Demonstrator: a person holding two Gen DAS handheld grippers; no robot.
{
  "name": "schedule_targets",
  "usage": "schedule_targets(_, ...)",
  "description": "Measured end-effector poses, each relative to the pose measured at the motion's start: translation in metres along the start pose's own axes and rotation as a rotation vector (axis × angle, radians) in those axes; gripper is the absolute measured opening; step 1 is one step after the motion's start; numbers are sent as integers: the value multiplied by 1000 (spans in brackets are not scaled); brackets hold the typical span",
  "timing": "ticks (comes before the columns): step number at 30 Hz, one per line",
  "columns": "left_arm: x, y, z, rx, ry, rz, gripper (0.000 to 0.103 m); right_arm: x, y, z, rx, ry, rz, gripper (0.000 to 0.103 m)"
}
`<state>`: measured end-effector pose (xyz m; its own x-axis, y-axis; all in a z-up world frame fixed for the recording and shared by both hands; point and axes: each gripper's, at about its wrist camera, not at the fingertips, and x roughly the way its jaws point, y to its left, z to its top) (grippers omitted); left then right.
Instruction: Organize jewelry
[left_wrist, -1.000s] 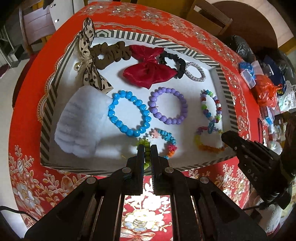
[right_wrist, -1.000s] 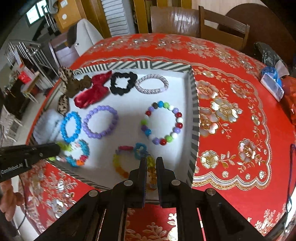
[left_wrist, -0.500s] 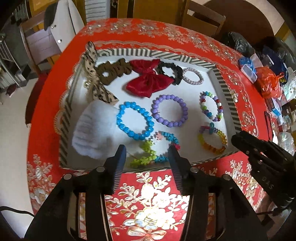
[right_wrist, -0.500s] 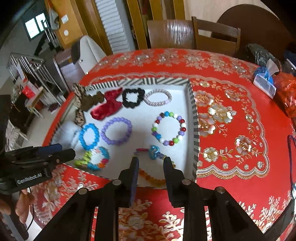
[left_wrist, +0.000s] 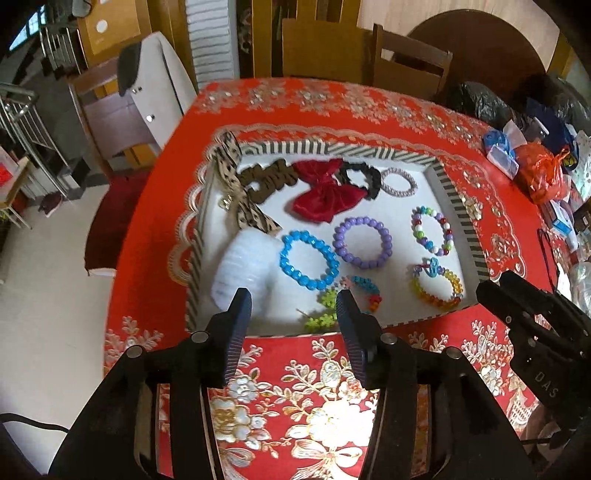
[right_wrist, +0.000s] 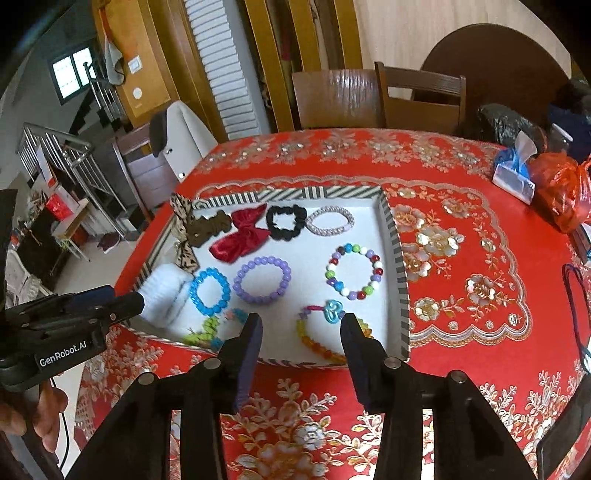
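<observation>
A striped-rim white tray (left_wrist: 452, 199) (right_wrist: 400, 273) on the red table holds bead bracelets and hair ties. In it lie a blue bracelet (left_wrist: 308, 264) (right_wrist: 209, 291), a purple bracelet (left_wrist: 362, 242) (right_wrist: 261, 280), a multicolour bracelet (left_wrist: 432, 230) (right_wrist: 352, 271), a rainbow bracelet (left_wrist: 436, 282) (right_wrist: 325, 332), a green-and-turquoise bracelet (left_wrist: 343, 301) (right_wrist: 212, 326), a red bow (left_wrist: 327, 192) (right_wrist: 240, 238), scrunchies and a white cloth (left_wrist: 243, 269) (right_wrist: 166, 291). My left gripper (left_wrist: 293, 299) is open and empty above the tray's near edge. My right gripper (right_wrist: 301, 325) is open and empty above the near right corner.
The red flowered tablecloth (right_wrist: 461, 258) covers the table. Bags and a tissue pack (right_wrist: 513, 173) crowd the far right. Wooden chairs (right_wrist: 421, 96) stand behind the table. The floor drops off at the left (left_wrist: 55, 295).
Both grippers were shut low over the tray's near edge. They have opened and pulled back and up, leaving the bracelets lying in the tray.
</observation>
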<state>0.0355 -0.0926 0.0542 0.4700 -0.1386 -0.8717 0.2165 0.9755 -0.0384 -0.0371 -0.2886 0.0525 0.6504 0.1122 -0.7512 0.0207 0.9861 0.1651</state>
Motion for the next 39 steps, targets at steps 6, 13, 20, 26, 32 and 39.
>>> schedule_targets(6,-20,1,1,18,-63,30,47,-7,13,6,-17,-30,17,56)
schedule_targets(13,-32,7,2,8,-114,60,47,-14,22,8,-34,-48,25,56)
schedule_targets(20,-38,9,2,7,-138,85,47,-19,21,10,-32,-60,17,56)
schedule_targets(26,-41,6,3,16,-150,102,47,-17,15,11,-23,-55,11,57)
schedule_targets(32,-41,4,6,14,-158,111,47,-14,13,11,-22,-45,14,57)
schedule_targets(39,-37,2,6,13,-156,121,47,-9,12,12,-28,-35,14,58)
